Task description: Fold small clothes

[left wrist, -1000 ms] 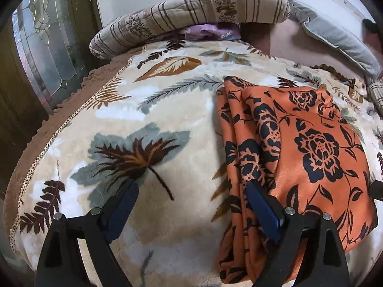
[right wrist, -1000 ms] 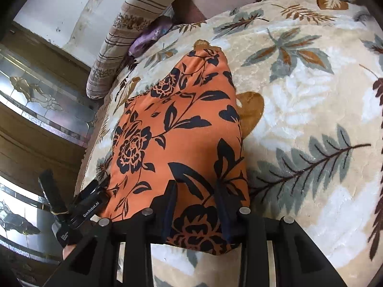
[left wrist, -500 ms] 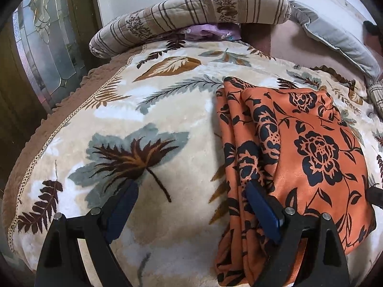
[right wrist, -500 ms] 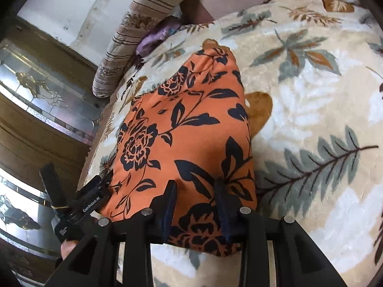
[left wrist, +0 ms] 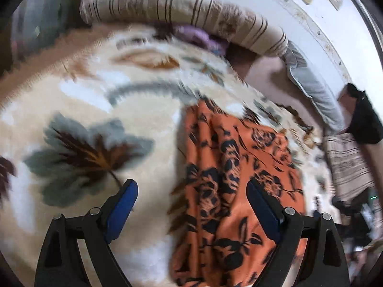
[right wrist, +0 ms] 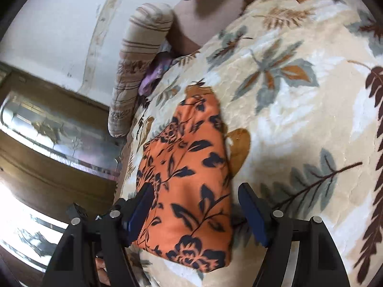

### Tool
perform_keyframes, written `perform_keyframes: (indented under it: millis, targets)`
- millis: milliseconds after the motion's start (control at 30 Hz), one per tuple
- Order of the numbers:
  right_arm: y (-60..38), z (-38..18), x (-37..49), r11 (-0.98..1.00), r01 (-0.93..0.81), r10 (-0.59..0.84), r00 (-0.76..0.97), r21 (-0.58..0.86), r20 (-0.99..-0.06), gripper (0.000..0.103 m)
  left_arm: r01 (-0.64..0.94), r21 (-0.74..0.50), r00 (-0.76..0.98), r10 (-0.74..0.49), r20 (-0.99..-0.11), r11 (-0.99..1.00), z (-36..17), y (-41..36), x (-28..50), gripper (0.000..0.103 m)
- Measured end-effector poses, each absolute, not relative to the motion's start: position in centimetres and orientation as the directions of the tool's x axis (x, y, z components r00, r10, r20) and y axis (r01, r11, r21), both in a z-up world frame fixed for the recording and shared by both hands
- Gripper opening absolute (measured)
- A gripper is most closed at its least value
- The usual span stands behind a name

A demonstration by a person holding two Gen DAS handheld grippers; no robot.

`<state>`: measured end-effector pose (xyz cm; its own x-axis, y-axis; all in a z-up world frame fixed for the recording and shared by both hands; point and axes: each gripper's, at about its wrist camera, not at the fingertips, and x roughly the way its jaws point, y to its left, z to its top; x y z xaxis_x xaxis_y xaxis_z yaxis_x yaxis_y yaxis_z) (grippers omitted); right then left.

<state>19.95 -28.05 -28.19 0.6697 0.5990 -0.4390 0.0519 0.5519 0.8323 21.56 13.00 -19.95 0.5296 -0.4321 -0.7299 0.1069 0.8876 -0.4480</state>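
Orange floral garment lies folded on the leaf-print blanket, long axis running away from you toward the striped bolster. Your left gripper and right gripper both hang released, jaws spread wide above it.

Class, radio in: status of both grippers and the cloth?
Left gripper open. Right gripper open, astride orange cloth. Cloth folded, flat on blanket. Nothing obstructing.
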Motion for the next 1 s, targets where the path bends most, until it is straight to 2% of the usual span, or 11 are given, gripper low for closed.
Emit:
perform_keyframes:
  millis: [233, 433, 667, 800, 900, 1000]
  targets:
    - [-28.3, -32.1, 22.6, 0.436, 0.085, 0.691, 0.606, 0.896, -0.394, 0.076, 0.133, -0.555, 0.357, -0.562, -0.746, 0.821, -22.2, 11.2, 23.2, 0.092]
    - [-26.6, -32.6, 24.8, 0.446, 0.028, 0.739, 0.552, 0.895, -0.386, 0.076, 0.159, -0.559, 0.313, -0.578, -0.753, 0.814, -22.9, 10.1, 24.5, 0.093]
    - [-24.3, -32.6, 26.7, 0.476, -0.026, 0.762, 0.512, 0.879, -0.398, 0.076, 0.099, -0.7, 0.257, -0.698, -0.669, 0.707, -23.5, 12.3, 25.4, 0.093]
    - [-23.1, -32.6, 27.6, 0.49, -0.061, 0.759, 0.52, 0.869, -0.392, 0.078, 0.129, -0.739, 0.171, -0.749, -0.64, 0.661, -23.9, 11.2, 25.6, 0.093]
    - [-22.5, -32.4, 27.8, 0.509, -0.077, 0.748, 0.533, 0.857, -0.396, 0.078, 0.166, -0.727, 0.13, -0.746, -0.653, 0.666, -24.1, 10.0, 25.5, 0.093]
    - [-22.1, -32.3, 27.7, 0.534, -0.091, 0.732, 0.548, 0.841, -0.405, 0.074, 0.147, -0.748, 0.127, -0.763, -0.634, 0.647, -24.2, 10.2, 25.7, 0.092]
